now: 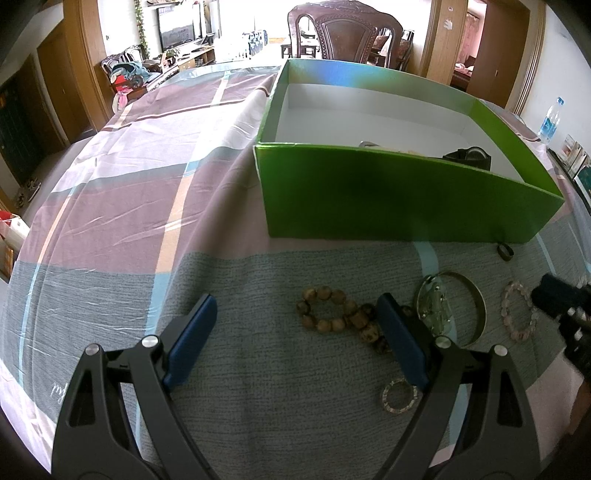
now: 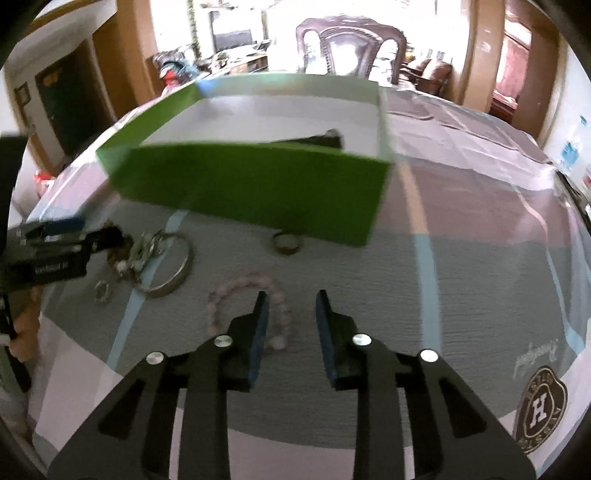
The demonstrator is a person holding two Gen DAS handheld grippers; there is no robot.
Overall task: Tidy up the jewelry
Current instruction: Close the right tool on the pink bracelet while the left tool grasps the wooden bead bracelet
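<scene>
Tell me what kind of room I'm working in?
Probably a home dining or living room: a carved wooden chair behind the cloth-covered table, and a TV on a cabinet further back.

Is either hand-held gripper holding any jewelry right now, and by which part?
Nothing is held. The left hand-held gripper and the right hand-held gripper are both open and empty.

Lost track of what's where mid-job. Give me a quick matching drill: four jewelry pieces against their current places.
Things:
1. wooden bead bracelet
2. pink bead bracelet
3. dark ring
4. black watch

Places:
A. inside the green box
B. on the cloth just in front of the green box
C. ahead of the open left gripper
D. beside the left finger of the open right gripper

Pairs: 1-C, 2-D, 3-B, 4-A
</scene>
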